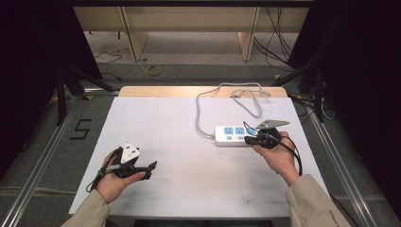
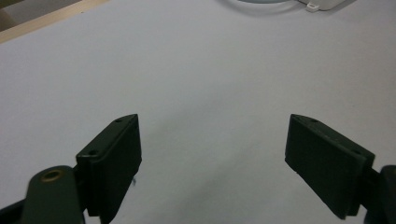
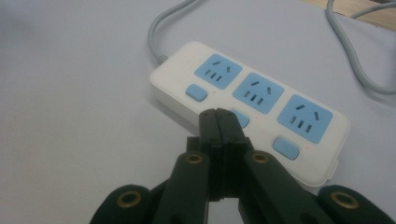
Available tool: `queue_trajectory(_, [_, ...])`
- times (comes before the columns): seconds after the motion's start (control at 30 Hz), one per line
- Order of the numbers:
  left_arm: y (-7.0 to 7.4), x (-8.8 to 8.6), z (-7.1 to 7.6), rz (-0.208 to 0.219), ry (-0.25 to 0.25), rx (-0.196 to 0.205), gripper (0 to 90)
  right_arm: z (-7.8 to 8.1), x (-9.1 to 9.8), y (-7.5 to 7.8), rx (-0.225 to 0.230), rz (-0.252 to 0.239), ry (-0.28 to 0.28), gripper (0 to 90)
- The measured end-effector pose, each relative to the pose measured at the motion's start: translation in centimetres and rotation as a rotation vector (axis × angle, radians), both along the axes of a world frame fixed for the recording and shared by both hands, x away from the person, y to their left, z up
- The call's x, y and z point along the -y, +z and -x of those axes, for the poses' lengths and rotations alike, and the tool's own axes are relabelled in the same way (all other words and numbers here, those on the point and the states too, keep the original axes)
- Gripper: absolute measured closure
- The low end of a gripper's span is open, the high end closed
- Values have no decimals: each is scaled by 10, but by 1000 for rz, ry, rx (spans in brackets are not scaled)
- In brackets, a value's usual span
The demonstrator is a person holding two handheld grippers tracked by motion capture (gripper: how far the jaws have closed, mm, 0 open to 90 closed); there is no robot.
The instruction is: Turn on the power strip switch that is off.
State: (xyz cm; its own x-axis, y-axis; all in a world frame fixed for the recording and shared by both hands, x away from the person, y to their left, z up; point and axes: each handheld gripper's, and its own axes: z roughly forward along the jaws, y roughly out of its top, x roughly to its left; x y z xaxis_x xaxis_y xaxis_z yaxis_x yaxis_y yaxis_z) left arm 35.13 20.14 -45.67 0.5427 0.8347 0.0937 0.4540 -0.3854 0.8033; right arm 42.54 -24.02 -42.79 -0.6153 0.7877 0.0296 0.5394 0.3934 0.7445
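Note:
A white power strip [image 1: 231,135] with three blue sockets and three blue switches lies flat on the white table, right of centre. My right gripper [image 1: 247,139] is shut with nothing between its jaws, held from the strip's near right side. In the right gripper view its closed tips [image 3: 218,116] sit over the middle blue switch [image 3: 242,121] of the power strip [image 3: 187,70] and hide most of it; whether they touch it I cannot tell. My left gripper [image 1: 152,169] rests low over bare table at the front left, jaws wide open and empty [image 2: 212,154].
The strip's grey cable [image 1: 201,111] loops from its left end toward the table's far edge and coils there [image 1: 250,94]. A corner of the strip [image 2: 322,4] shows at the top of the left gripper view. The white sheet [image 1: 156,123] ends at a wooden strip [image 1: 165,91].

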Motion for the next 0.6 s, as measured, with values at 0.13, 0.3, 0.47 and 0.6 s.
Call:
queue_trajectory(0.13, [0,1,0,1,-3,0,183,-2,-2,0,-2,2,2,900])
queue_trajectory(0.3, [0,2,-2,0,-8,0,182,-5,-4,3,-2,-6,-4,900])
queue_trajectory(0.47, [-1,5,-4,1,-15,-2,179,-7,-2,3,-4,-6,-14,900])
queue_trajectory(0.6, [-1,5,-5,-5,-18,-5,178,-7,-3,2,-9,-6,-17,900])
